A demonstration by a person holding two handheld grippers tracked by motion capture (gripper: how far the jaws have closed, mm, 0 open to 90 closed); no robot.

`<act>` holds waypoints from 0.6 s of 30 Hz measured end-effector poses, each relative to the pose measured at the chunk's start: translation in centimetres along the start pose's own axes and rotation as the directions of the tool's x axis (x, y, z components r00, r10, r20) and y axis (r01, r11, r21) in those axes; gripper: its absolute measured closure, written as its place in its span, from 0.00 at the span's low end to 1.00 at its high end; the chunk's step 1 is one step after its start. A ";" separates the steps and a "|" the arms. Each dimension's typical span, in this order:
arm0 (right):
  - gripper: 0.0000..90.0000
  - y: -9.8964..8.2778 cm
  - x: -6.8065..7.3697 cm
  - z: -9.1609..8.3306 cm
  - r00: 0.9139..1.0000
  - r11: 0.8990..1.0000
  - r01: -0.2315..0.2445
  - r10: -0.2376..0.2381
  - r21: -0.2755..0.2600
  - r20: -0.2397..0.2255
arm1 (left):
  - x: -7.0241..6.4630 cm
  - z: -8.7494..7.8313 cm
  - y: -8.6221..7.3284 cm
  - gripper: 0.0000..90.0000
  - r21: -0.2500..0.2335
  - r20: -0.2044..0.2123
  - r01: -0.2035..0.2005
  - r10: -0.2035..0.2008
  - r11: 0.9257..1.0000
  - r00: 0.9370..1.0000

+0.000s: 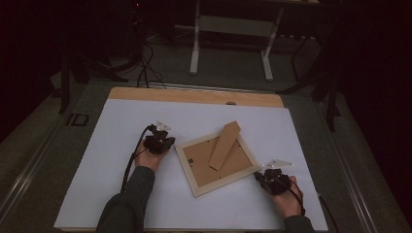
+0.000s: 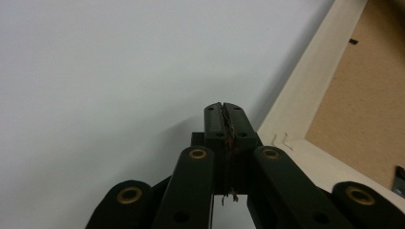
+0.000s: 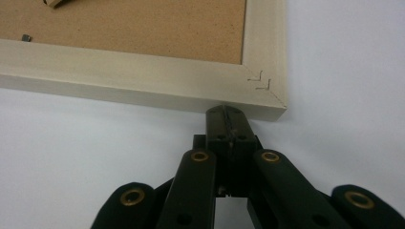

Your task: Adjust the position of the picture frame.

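Left gripper (image 1: 167,141) and right gripper (image 1: 259,176), jaws pressed together.

The letters "ID" stand on the floor (image 1: 77,120) left of the table.

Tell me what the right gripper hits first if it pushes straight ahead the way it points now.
The right gripper, jaws shut, points at the outer edge of the picture frame near its corner. It would meet that wooden edge first; the tips look almost against it already, though contact is hard to judge.
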State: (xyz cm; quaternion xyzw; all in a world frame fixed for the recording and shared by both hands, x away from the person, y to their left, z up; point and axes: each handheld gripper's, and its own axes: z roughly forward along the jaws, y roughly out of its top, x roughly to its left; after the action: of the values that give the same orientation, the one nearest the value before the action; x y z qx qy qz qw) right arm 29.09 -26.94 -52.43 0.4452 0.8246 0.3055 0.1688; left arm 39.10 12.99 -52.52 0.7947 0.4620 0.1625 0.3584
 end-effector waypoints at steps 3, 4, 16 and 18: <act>1.00 0.0 -0.1 0.0 1.000 1.000 -0.002 0.002 -0.001 -0.005 | -0.2 0.5 0.1 1.00 0.019 0.004 -0.021 0.021 1.000 1.000; 1.00 0.0 -0.2 0.0 1.000 1.000 -0.005 0.005 -0.002 -0.007 | -0.3 0.6 0.1 1.00 0.023 0.000 -0.026 0.026 0.999 1.000; 1.00 0.1 -0.8 0.3 0.998 0.998 -0.059 0.058 -0.013 -0.032 | -0.5 0.7 -0.2 1.00 0.044 0.020 -0.043 0.043 0.998 0.999; 1.00 0.2 -0.9 0.4 0.997 0.998 -0.064 0.063 -0.013 -0.036 | -0.4 0.8 -0.2 1.00 0.042 0.024 -0.049 0.048 0.998 0.999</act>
State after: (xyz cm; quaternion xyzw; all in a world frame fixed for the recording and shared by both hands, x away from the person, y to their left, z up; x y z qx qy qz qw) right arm 29.92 -27.49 -52.60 0.4644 0.8107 0.3244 0.1474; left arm 39.26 12.34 -53.17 0.8151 0.4417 0.1523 0.3425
